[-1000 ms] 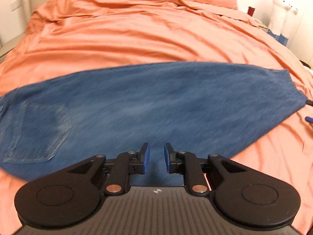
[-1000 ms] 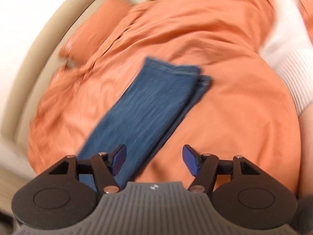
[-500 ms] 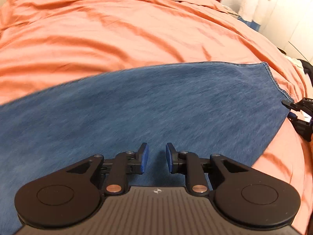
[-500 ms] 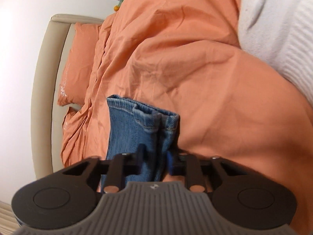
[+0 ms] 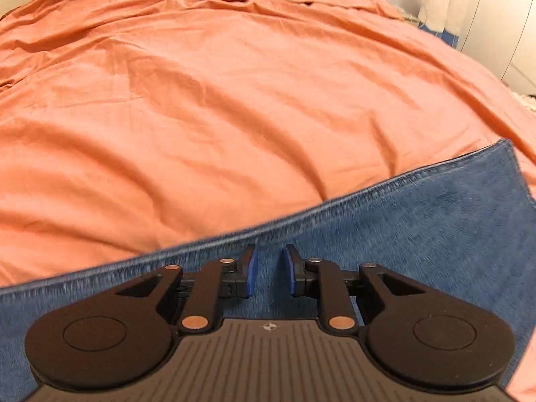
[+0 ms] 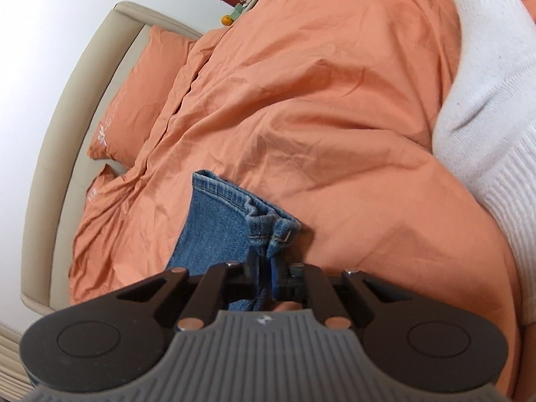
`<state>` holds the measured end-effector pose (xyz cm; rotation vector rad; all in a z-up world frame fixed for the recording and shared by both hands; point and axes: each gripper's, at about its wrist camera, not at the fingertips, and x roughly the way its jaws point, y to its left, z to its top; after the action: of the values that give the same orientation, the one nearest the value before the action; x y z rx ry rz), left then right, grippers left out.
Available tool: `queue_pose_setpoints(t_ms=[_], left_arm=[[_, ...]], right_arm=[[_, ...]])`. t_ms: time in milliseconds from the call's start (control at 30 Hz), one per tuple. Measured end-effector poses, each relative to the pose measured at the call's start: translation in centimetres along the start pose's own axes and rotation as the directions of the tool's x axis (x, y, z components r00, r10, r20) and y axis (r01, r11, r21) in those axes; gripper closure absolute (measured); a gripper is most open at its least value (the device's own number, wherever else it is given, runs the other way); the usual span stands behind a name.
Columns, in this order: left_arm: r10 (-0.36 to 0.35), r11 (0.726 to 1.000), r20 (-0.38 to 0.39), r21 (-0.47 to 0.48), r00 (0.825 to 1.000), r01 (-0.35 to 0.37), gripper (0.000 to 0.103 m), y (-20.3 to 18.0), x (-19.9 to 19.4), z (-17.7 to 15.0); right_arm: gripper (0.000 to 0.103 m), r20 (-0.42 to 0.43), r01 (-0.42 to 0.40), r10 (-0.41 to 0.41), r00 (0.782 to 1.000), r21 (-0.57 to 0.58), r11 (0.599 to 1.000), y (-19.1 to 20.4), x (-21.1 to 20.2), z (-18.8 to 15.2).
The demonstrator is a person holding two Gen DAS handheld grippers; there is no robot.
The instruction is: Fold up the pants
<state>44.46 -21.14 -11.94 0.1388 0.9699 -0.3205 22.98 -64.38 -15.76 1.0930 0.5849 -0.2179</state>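
Observation:
Blue denim pants (image 5: 418,227) lie on the orange bed cover (image 5: 234,107), folded lengthwise. In the left wrist view my left gripper (image 5: 268,273) hovers over the middle of the leg near its far edge, jaws slightly apart with nothing between them. In the right wrist view my right gripper (image 6: 264,273) is shut on the hem end of the pants (image 6: 221,227), with the stacked cuffs (image 6: 274,231) bunched just past the fingertips.
Orange pillows (image 6: 134,97) lie against the beige headboard (image 6: 67,100). A white knit sleeve (image 6: 485,107) crosses the right of the right wrist view. Small items stand on a bedside stand (image 6: 234,3).
My right gripper closed from wide open onto the pant hems. My left gripper moved toward the far edge of the leg, staying slightly open.

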Motion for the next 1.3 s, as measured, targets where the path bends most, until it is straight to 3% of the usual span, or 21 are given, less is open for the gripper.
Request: queue_pose_setpoints(t_ms=[167,300,567,833,967,1133,1300], left_arm=[[0.020,1.000,-0.011,-0.003,1.000,-0.020,0.079,-0.1,0.6,-0.1],[0.045,0.997,0.017,0.060,0.999,-0.046,0.080,-1.7,-2.0,-0.6],[0.001,0.980,-0.025,0.199,1.000,0.004,0.081,-6.1,-6.3,-7.0],[-0.057,0.987,-0.062,0.144,0.996,0.065,0.097,-7.4,-8.7,-11.4],[-0.133,0.984,-0.083,0.105,0.988,0.141,0.096,-6.7,-10.8,-11.7],[-0.159,0.985,0.015,0.063,0.987,0.158,0.091,-3.4,-17.0,-11.9],[-0.107,0.994,0.146,0.018,0.984,0.105,0.091,2.4,-25.3,-11.5]], right_arm=[[0.102,0.002,0.005,-0.004,1.000,-0.019,1.000,0.0,0.5,0.1],[0.102,0.008,0.011,-0.011,1.000,-0.041,0.999,0.0,0.3,0.0],[0.102,0.028,0.001,0.000,1.000,-0.024,1.000,0.1,0.1,-0.2],[0.102,0.034,0.013,-0.011,0.999,-0.046,0.999,0.2,0.2,-0.3],[0.102,0.044,0.010,-0.007,0.999,-0.066,0.998,0.8,0.0,-0.2],[0.102,0.098,0.002,0.018,0.995,-0.193,0.981,4.1,-1.6,-0.3],[0.102,0.174,-0.025,0.090,0.981,-0.348,0.937,10.2,-4.6,-1.6]])
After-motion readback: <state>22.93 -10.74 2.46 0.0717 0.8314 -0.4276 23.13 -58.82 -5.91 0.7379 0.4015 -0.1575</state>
